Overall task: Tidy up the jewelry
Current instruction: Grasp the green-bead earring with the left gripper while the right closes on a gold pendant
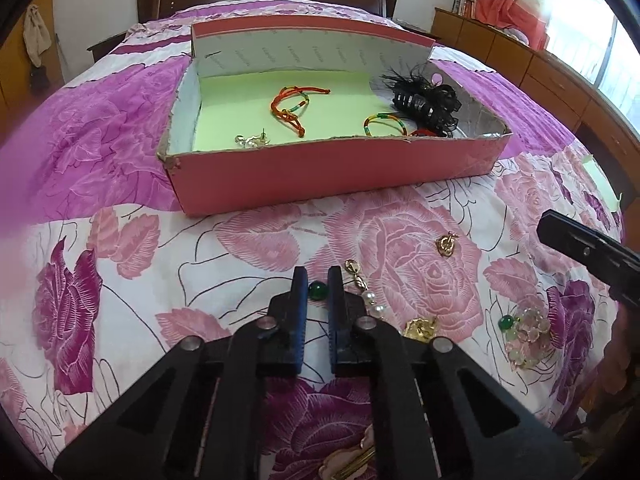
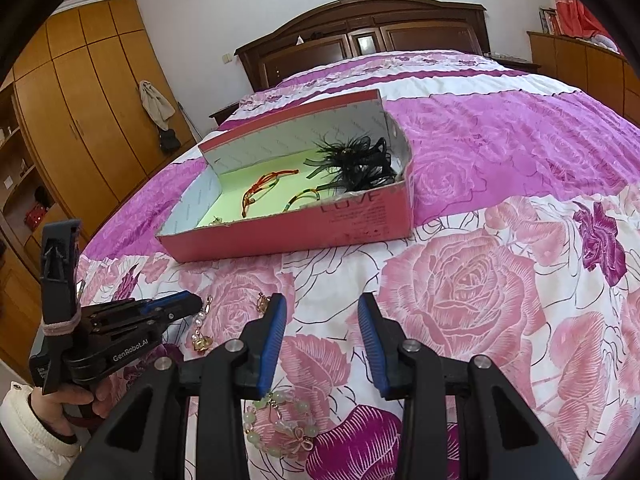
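A pink cardboard box (image 1: 332, 172) with a green floor lies on the bed; it also shows in the right wrist view (image 2: 304, 232). Inside are red cord bracelets (image 1: 294, 106), an earring (image 1: 250, 142) and a black feather hair clip (image 1: 424, 104). My left gripper (image 1: 318, 278) is low over the bedspread, its jaws narrowly apart around a green bead (image 1: 319, 292). A pearl chain (image 1: 366, 292), gold charms (image 1: 446, 245) and a green bead bracelet (image 1: 526, 332) lie beside it. My right gripper (image 2: 322, 304) is open and empty above the bracelet (image 2: 280, 424).
The floral pink bedspread (image 1: 120, 152) covers the whole bed. A dark headboard (image 2: 360, 28) stands behind the box. Wooden wardrobes (image 2: 80, 100) are at the left and low cabinets (image 1: 520, 60) by the window at the right.
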Motion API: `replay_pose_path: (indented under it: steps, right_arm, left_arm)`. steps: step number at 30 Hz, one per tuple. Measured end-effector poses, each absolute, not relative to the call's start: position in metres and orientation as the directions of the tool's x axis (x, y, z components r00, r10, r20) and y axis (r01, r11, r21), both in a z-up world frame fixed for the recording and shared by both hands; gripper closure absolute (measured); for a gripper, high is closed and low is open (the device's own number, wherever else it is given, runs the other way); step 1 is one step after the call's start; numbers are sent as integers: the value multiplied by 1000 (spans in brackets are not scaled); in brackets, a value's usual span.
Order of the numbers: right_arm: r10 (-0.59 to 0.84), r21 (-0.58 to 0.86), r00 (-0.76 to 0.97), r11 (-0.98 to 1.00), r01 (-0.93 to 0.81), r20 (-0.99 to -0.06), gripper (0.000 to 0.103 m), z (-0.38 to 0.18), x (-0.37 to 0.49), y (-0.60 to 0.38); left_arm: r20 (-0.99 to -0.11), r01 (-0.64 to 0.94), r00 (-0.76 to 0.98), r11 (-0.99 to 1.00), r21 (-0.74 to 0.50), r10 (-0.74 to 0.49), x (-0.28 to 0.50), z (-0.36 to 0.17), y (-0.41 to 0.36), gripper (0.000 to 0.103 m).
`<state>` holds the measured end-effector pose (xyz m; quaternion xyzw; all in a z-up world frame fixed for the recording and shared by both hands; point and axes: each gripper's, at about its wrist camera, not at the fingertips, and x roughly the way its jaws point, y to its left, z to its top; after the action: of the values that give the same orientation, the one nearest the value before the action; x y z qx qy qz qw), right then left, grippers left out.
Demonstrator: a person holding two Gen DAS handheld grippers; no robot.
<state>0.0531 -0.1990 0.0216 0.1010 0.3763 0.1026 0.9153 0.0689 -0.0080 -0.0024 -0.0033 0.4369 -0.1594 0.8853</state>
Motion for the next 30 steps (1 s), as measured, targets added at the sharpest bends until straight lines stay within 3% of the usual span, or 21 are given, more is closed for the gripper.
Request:
replay_pose_path:
  steps: [10,27,30]
  right_arm:
    - [280,260,687,956,-135,-671,63,22,53,-191]
    - [315,234,598,949,-211,-737,63,-5,88,-144]
    - [285,210,580,958,-196,-763,69,-14,96,-140]
  left_arm:
    - [-728,251,609,947,-200,-315,66,17,5,102]
    - [-714,229,635,955,-189,-293,64,23,9,102]
    - [-712,227,637,955,-190,-294,64,24,10,102]
